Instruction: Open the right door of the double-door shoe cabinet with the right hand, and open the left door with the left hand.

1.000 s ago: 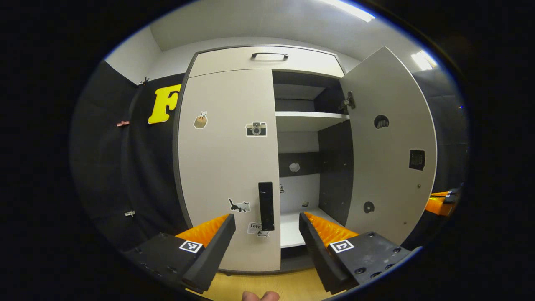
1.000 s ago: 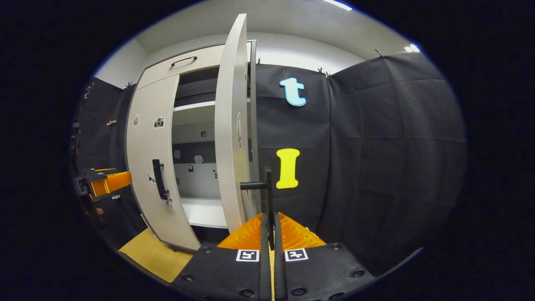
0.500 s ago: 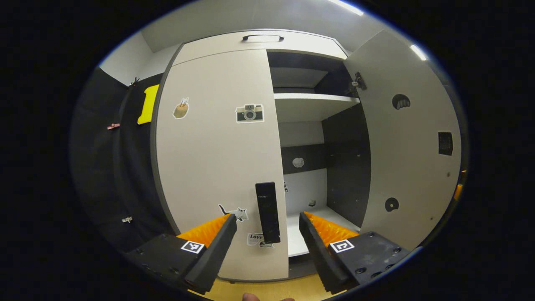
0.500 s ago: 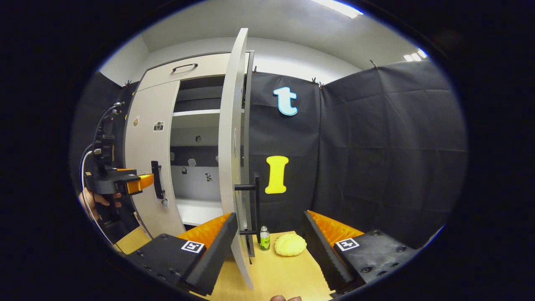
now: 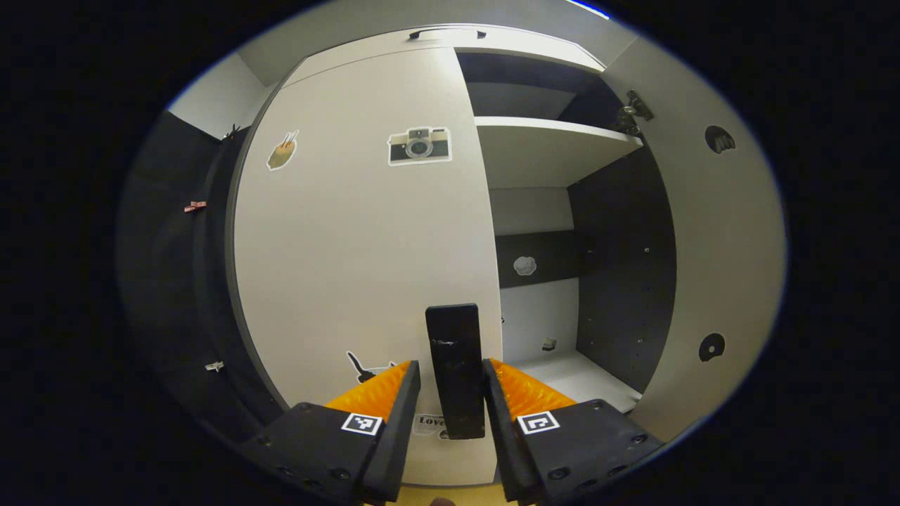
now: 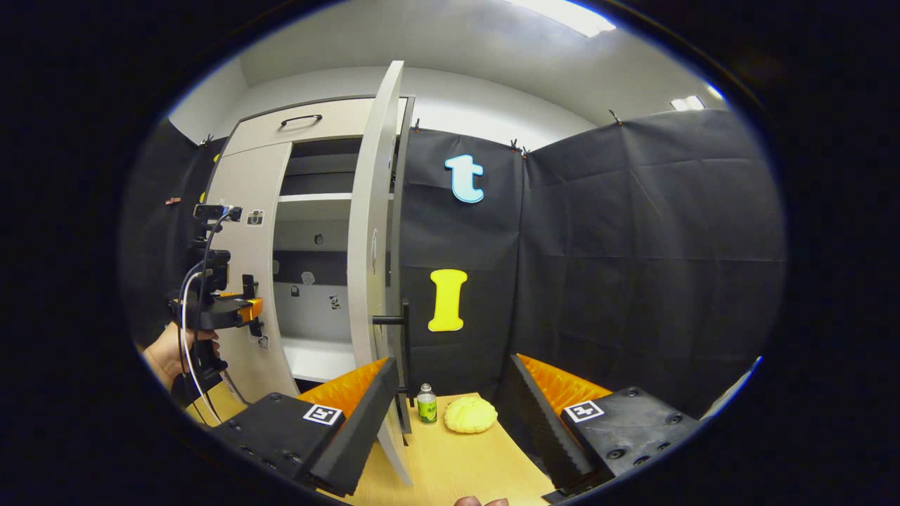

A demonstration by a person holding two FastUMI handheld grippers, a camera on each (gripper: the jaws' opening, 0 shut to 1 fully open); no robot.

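Closer now than half a second ago: left tool (image 5: 448, 404) has advanced on the left door (image 5: 365, 246), its fingers narrowed around the left handle (image 5: 455, 369), near touching; firm contact cannot be told. Right tool (image 6: 450, 422) stands spread wide and empty, as half a second ago, the right door (image 6: 371, 246) already swung fully out.

Judgement: right half done; left door shut, pull pending.

Materials:
- Doors: flat pale laminate, smooth; left bears camera sticker (image 5: 419, 146).
- Handles: dark, straight bars; right handle (image 6: 402, 351) edge-on.
- Cabinet interior (image 5: 555, 211): pale shelf, dark side panel.
- Desk (image 6: 457, 464): light wood, carrying small bottle (image 6: 426, 404) and yellow bumpy bun (image 6: 471, 414).
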